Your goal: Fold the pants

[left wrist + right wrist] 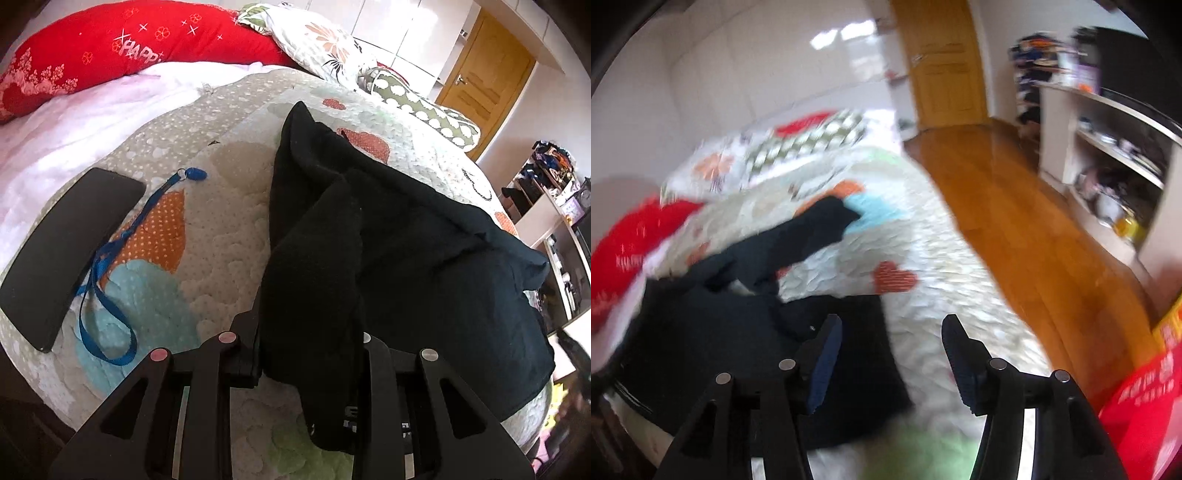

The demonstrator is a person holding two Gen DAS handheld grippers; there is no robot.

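The black pants point(369, 236) are lying rumpled across the quilt point(207, 236), stretching from the near edge toward the far pillows, and the left gripper point(310, 354) is clenched on a bunched fold of them at the near end. The right gripper point(892, 354) is released with nothing between its jaws, hovering over the pants' near right edge, though that view is blurry so I'm guessing a bit. I'd keep the left pinch firm, grab the matching edge with the right, and pull it taut before laying it over.
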